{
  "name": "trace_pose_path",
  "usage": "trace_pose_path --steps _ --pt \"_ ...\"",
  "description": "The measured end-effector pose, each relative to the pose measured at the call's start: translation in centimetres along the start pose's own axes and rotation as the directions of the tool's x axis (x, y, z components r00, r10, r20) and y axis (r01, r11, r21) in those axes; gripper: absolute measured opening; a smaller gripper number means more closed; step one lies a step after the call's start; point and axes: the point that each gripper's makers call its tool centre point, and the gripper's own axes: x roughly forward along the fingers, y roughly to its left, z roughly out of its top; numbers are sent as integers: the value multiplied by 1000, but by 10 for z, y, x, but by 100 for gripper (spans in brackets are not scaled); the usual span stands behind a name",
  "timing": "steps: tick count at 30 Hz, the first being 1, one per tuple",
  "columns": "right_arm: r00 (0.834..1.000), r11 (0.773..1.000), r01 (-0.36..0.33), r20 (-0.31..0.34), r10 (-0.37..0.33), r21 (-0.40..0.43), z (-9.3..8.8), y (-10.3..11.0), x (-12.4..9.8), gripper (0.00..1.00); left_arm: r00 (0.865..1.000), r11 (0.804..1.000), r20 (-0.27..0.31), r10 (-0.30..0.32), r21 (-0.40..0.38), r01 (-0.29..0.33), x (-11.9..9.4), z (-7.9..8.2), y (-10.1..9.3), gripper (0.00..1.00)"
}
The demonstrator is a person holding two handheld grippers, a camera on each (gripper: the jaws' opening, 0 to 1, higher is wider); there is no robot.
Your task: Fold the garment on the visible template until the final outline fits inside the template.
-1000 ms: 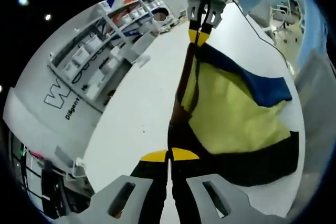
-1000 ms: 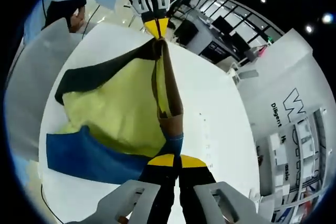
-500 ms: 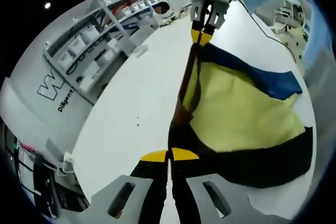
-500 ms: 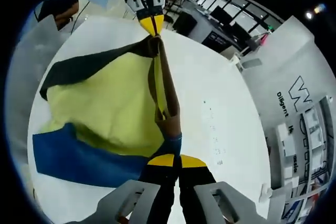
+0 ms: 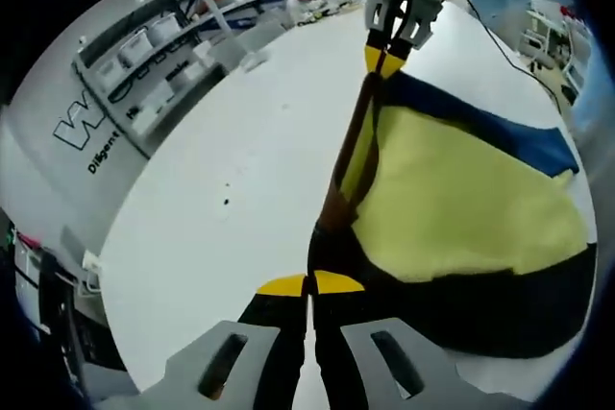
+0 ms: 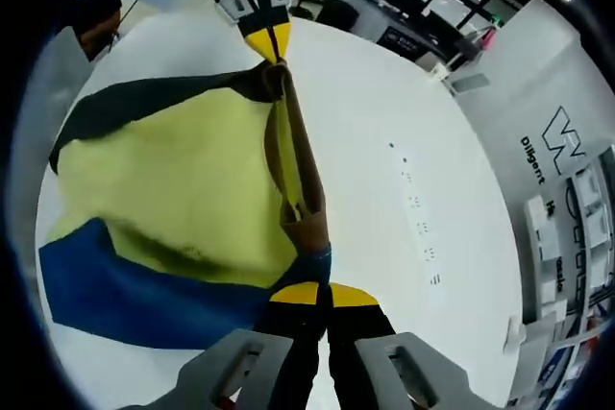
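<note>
On the white table (image 5: 240,170), the garment (image 5: 461,208) is held stretched between the two grippers, its top edge drawn into a taut line while the yellow body hangs and spreads onto the table surface. In the left gripper view, the left gripper (image 5: 309,284) has its yellow-tipped jaws closed on a black-banded corner of the garment at the bottom of the frame; the right gripper (image 5: 385,57) appears at the top, jaws pinched on the opposite end of the same edge, next to the blue band. The yellow panel lies to the right of the taut edge, bordered by the blue band above and the black band below (a brown strip runs along the stretched edge itself).

In the right gripper view, the right gripper (image 6: 309,293) is clamped on the blue-banded corner of the garment (image 6: 173,189), and the left gripper (image 6: 269,45) is seen at the top, closed on the black-banded end. The yellow panel spreads to the left over the table (image 6: 404,141).

Storage: shelving (image 5: 163,55) stands beyond the table's far edge in the left gripper view, carrying rows of pale bins; their contents cannot be made out. A white panel with dark lettering (image 5: 91,132) sits below the shelving. No template outline can be told apart from the table surface.
</note>
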Motion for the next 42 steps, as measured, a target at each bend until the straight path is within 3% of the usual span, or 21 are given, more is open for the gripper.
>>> trace_pose_path --steps 16,19,25,35,42 --pt "997 998 -32 -64 36 62 -16 1 37 0 996 999 -83 -40 -26 38 39 -19 -2 0" --pt "997 997 -30 -73 35 69 -19 0 41 0 996 999 -86 -32 -16 31 43 -20 -2 0" --pt "995 995 -10 -96 20 101 -21 -14 50 0 996 1000 -86 19 -9 -19 50 -10 19 0" --pt "994 993 -6 -103 19 121 -24 -12 59 0 992 1000 -128 18 -14 -19 61 -27 18 1" --pt "993 992 30 -113 -16 126 -27 -23 61 5 993 995 -112 50 -86 -60 59 -30 31 13"
